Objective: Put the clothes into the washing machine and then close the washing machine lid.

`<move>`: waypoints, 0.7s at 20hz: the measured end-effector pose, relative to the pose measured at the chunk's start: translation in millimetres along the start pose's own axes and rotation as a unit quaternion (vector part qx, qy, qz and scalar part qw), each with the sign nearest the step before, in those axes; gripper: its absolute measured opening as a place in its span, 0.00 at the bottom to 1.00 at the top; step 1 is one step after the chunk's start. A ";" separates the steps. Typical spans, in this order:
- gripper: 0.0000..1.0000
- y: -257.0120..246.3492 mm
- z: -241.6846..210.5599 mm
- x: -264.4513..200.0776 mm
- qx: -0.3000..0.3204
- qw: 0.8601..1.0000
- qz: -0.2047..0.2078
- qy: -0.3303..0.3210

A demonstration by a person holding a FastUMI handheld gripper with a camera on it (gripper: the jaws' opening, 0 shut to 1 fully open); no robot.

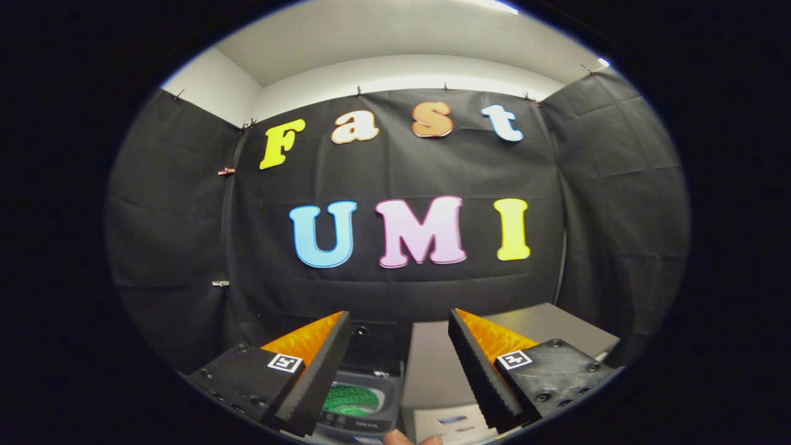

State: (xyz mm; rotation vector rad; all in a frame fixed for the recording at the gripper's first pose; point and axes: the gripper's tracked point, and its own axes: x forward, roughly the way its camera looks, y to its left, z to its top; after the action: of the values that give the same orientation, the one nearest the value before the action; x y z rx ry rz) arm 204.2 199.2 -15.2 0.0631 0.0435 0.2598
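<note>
- Washing machine (358, 405) is sitting low in the frame, centre-bottom, showing between the two fingers; its top opening is facing up at me.
- Something green (351, 400) is lying inside the drum; I cannot tell what it is.
- I am holding the gripper (400, 371) above the machine, jaws spread wide and gripping nothing.
- A grey box-like unit (432, 364) is standing just beside the machine, toward lower right, partly behind the right finger.
- A fingertip (398, 438) is peeking in at the very bottom edge, below the machine.
- Black cloth wall (401, 167) is filling the middle and upper frame beyond the fingers.
</note>
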 end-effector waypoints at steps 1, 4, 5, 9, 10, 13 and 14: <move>0.98 25.1 -17.9 40.1 0.003 1.000 0.018 0.023; 1.00 61.5 -70.6 152.9 0.004 0.996 0.024 0.082; 0.99 68.6 -87.4 182.4 0.002 0.995 0.022 0.097; 0.99 76.7 -141.7 270.9 -0.004 0.990 0.004 0.143; 0.99 77.2 -154.8 287.1 -0.008 0.988 0.001 0.155; 0.99 70.2 -185.5 319.8 -0.020 0.981 -0.016 0.191; 0.99 69.2 -199.2 324.3 -0.026 0.977 -0.016 0.211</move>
State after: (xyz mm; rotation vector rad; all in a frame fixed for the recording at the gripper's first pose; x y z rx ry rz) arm 489.5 361.0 -220.4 -0.0456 0.4606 0.2375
